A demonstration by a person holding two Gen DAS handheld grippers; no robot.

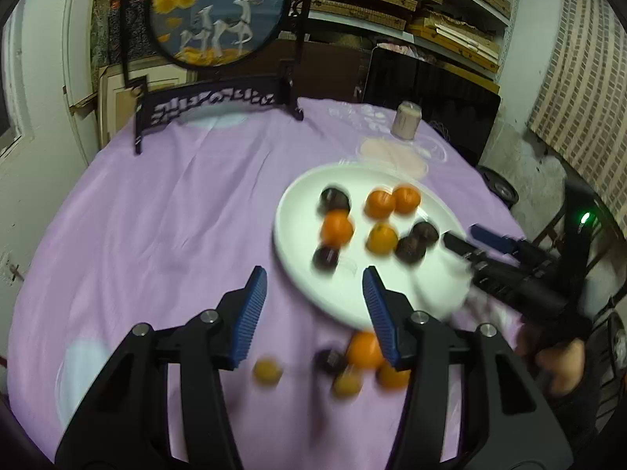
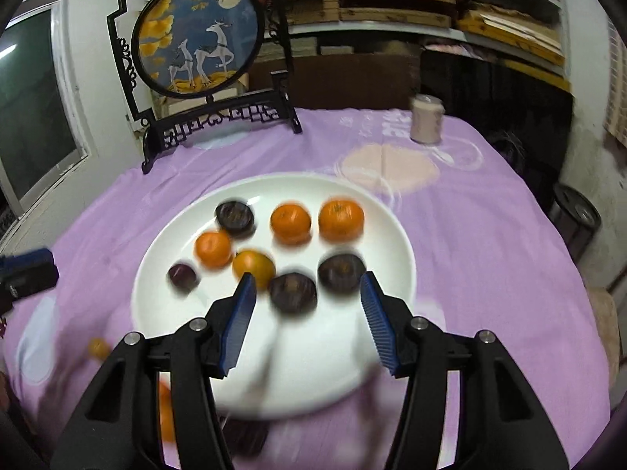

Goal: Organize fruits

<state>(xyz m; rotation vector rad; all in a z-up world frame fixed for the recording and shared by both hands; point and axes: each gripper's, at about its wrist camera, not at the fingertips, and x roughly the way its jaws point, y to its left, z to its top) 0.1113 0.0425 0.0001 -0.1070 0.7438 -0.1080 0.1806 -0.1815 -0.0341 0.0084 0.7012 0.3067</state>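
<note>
A white plate sat on the purple tablecloth, carrying four orange tangerines and four dark purple fruits: two tangerines side by side at the far side, a dark fruit left of them, another tangerine and a yellower one nearer the middle, a small dark fruit at the left and two dark ones toward the front. The right gripper hovered over the plate's near part with its jaws apart and nothing between the blue pads. The left gripper stood open and empty too, just off the plate's left near edge. On the cloth in front of the plate lay loose fruit, blurred: orange pieces, a dark one and two small yellowish ones. Behind stood a round deer screen on a black stand and a pale can
</note>
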